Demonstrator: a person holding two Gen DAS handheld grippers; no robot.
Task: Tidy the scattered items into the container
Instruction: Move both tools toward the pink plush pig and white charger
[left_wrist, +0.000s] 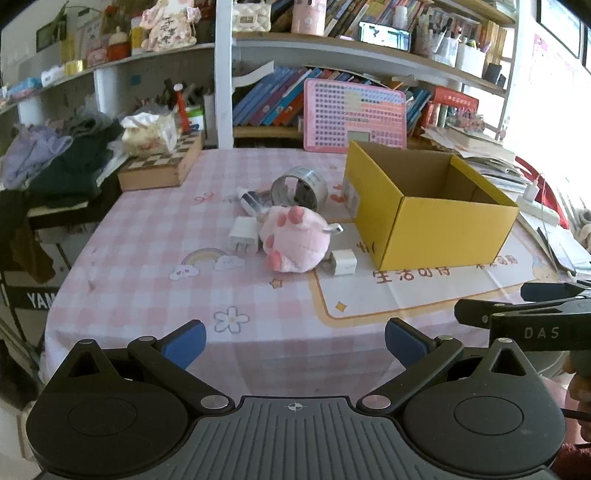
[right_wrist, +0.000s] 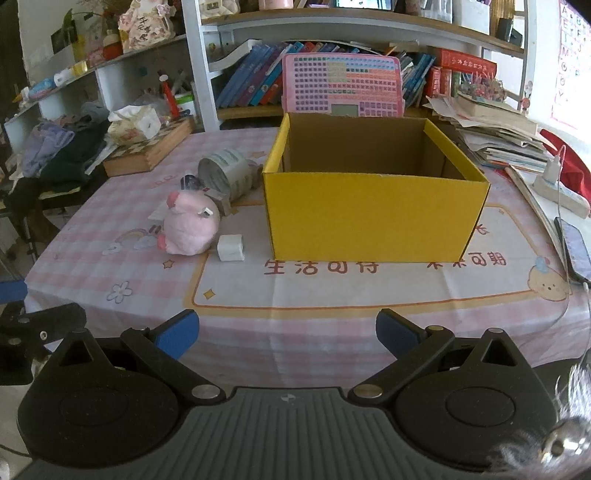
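Both tools were found at the near edge of the table. The left gripper stood with its jaws spread wide and nothing between them; the right gripper was likewise released and empty. Neither touched any item.

The step in hand was judged to be the first approach to the scattered pile. It would be done best by taking the nearest, least obstructed piece first. The small white charger cube lay just beside the yellow box and touching the pink plush pig. The pig is soft and would bear a firm squeeze across its body. The cube is hard and smooth and wants a square grip on flat faces. The box appeared empty and open-topped, so a release from just above its rim should suffice.

Count, near to far:
- White charger cube: one.
- Pink plush pig: one, with a small metal clip on it.
- White plug adapter: one, left of the pig.
- Small bottle: one, behind the pig; other small pieces there could not be made out.
- Silver tape roll: one, on its side.
- Yellow box: one, to the right of the pile.
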